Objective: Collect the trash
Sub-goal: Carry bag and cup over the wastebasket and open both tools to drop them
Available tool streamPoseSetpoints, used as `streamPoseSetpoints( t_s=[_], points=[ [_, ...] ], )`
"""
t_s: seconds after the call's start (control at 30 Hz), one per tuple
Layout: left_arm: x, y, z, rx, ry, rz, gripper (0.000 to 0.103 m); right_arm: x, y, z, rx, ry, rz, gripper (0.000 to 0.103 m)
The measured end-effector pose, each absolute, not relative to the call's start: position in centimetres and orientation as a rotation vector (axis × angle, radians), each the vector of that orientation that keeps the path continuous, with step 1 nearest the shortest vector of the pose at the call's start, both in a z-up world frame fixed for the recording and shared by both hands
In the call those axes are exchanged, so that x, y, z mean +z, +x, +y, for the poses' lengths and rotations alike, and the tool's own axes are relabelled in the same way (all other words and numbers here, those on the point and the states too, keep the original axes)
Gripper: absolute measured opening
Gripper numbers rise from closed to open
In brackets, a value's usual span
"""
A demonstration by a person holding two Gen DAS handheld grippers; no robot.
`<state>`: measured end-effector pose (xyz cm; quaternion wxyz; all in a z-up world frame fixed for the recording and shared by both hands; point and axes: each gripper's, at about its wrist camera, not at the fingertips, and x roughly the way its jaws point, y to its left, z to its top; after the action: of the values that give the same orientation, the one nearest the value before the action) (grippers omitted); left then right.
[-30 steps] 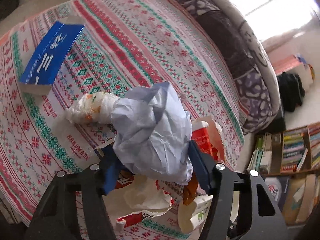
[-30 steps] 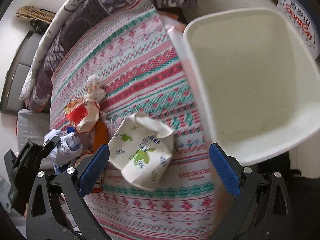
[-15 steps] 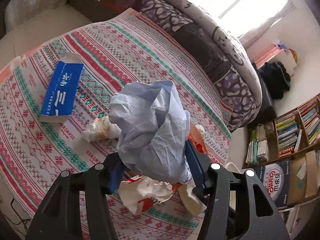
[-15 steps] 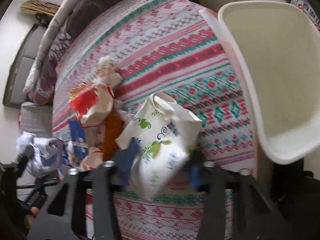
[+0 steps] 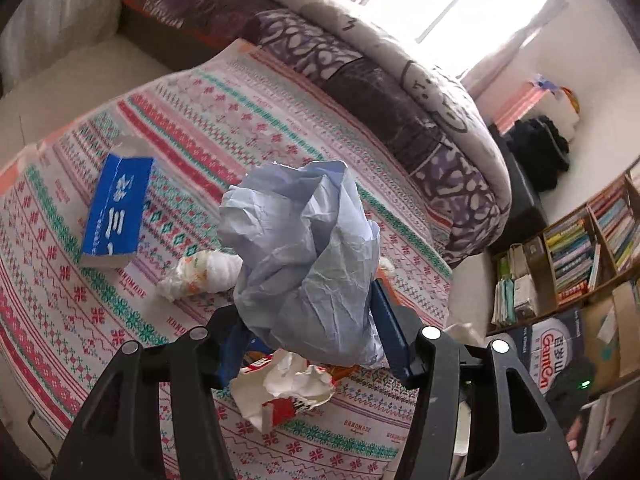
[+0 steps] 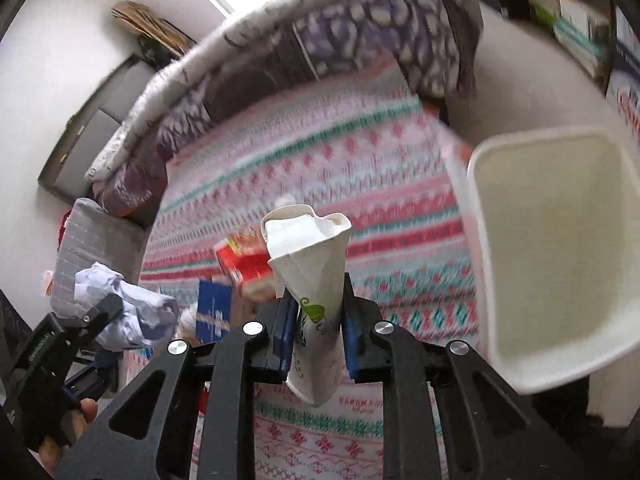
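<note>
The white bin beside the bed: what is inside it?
The white bin looks empty: only bare cream walls and floor show in the right wrist view. Its near lower corner runs out of view behind the rim, so that part cannot be checked.

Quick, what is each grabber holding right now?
Left gripper: shut on a crumpled blue paper wad.
Right gripper: closing, squashing a paper cup.

1 blue paper wad (image 5: 308, 264), 1 flattened cup (image 6: 316, 280), 1 blue box (image 5: 116, 216), 1 bin (image 6: 560, 248), perhaps 2 wrappers (image 5: 288, 392).
</note>
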<state>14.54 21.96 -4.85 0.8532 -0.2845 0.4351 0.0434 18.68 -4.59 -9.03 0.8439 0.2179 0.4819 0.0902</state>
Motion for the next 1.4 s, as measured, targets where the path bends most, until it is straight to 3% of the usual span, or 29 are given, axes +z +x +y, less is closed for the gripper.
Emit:
streamPoseSetpoints(
  t_s=[0.53, 1.03, 1.07, 1.2, 1.3, 1.4],
  points=[
    [-2.3, 15.8, 12.5, -0.004, -0.360, 0.826, 0.056, -4.3, 17.6, -12.3, 0.006, 0.305, 0.762, 0.019],
    [-3.2, 15.7, -0.2, -0.197, -0.149, 0.823, 0.056, -4.2, 16.6, -20.2, -0.258, 0.200, 0.726, 0.023],
    [-3.3, 15.6, -1.0, -0.210, -0.137, 0.827, 0.056, -4.2, 16.5, -20.5, -0.278, 0.195, 0.723, 0.026],
    [-3.8, 15.6, -3.6, -0.249, -0.102, 0.834, 0.056, -3.9, 15.8, -22.5, -0.363, 0.205, 0.696, 0.060],
    [-4.1, 15.6, -5.1, -0.271, -0.083, 0.838, 0.056, -3.5, 15.4, -24.1, -0.409, 0.215, 0.674, 0.075],
    [-4.4, 15.7, -6.4, -0.290, -0.073, 0.846, 0.056, -3.3, 15.2, -25.4, -0.452, 0.233, 0.658, 0.082]
  ],
)
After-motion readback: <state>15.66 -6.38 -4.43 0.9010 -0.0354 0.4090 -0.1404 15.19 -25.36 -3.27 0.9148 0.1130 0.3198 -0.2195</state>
